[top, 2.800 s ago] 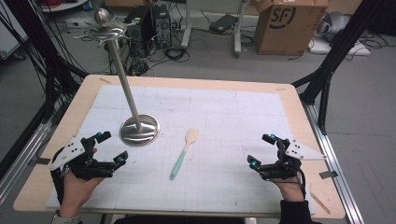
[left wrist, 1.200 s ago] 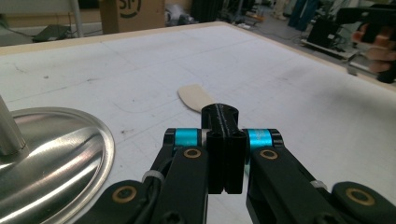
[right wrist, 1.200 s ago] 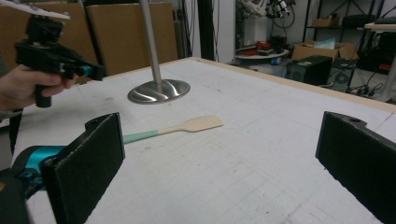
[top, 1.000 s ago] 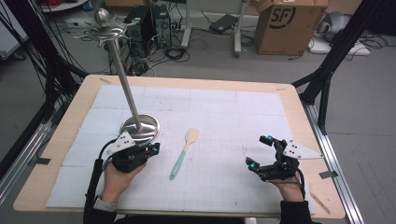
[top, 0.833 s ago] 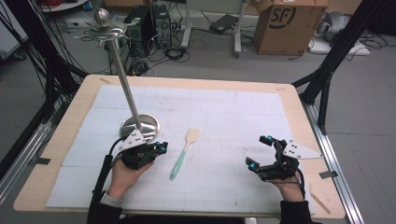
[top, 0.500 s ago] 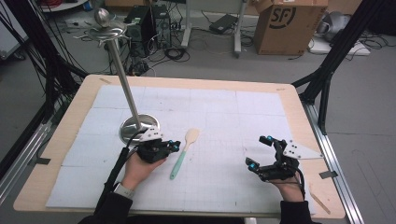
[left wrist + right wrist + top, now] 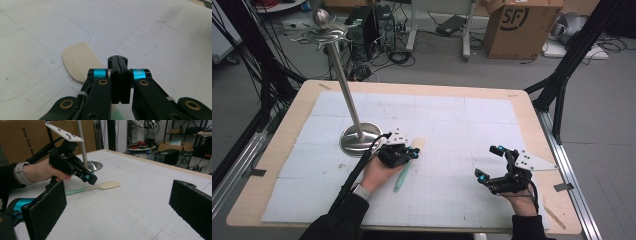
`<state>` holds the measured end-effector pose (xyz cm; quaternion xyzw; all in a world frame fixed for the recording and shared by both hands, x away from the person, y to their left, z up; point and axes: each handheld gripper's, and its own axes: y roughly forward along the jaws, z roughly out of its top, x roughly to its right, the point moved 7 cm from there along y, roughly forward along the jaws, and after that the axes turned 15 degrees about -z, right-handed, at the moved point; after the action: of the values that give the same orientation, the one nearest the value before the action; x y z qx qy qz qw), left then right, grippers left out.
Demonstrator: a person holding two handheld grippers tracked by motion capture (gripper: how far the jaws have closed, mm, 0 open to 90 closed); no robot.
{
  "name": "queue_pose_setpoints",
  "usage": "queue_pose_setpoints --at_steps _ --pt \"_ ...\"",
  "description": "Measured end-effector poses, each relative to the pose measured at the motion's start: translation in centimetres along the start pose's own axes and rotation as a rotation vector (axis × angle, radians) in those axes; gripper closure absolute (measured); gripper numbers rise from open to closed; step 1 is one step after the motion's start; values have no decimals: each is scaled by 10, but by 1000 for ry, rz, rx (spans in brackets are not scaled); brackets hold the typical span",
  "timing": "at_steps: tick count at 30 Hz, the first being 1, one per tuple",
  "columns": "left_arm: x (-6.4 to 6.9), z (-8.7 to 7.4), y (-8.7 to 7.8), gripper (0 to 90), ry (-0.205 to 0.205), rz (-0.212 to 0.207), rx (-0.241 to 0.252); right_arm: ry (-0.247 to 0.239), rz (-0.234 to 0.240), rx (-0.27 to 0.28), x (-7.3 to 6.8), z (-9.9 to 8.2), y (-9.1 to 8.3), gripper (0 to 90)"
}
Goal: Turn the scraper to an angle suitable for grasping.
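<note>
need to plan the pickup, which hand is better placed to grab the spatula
Left. The left gripper hovers right over the spatula, jaws shut, so it must open first. The right gripper sits open, well off to the side.

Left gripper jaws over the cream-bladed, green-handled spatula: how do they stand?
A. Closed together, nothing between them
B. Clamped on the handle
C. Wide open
A: in the left gripper view the left gripper has its pads pressed flat together above the spatula, which lies on the mat.

Wooden table, white gridded mat, steel stand, spatula
</note>
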<state>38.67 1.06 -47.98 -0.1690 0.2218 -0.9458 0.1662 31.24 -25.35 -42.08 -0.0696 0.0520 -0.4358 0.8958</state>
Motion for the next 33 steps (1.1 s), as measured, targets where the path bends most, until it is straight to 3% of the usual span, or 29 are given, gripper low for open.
queue_pose_setpoints --at_steps 6,10,13,18,22,33 --pt "-2 -5 9 898 11 3 -42 4 -1 -2 1 -1 0 3" --pt "-2 -5 10 898 -1 -7 -42 -1 1 -7 1 -2 1 4" --pt "-1 -5 10 898 12 -11 -58 -5 2 -12 0 -3 2 4" --pt "-5 -7 14 899 -9 7 -99 -8 1 -12 0 -3 2 4" --pt "-4 -7 14 900 14 5 -106 -2 4 -12 0 -2 1 4" --pt "-6 -15 -6 900 -23 55 -149 1 9 -7 0 -2 0 4"
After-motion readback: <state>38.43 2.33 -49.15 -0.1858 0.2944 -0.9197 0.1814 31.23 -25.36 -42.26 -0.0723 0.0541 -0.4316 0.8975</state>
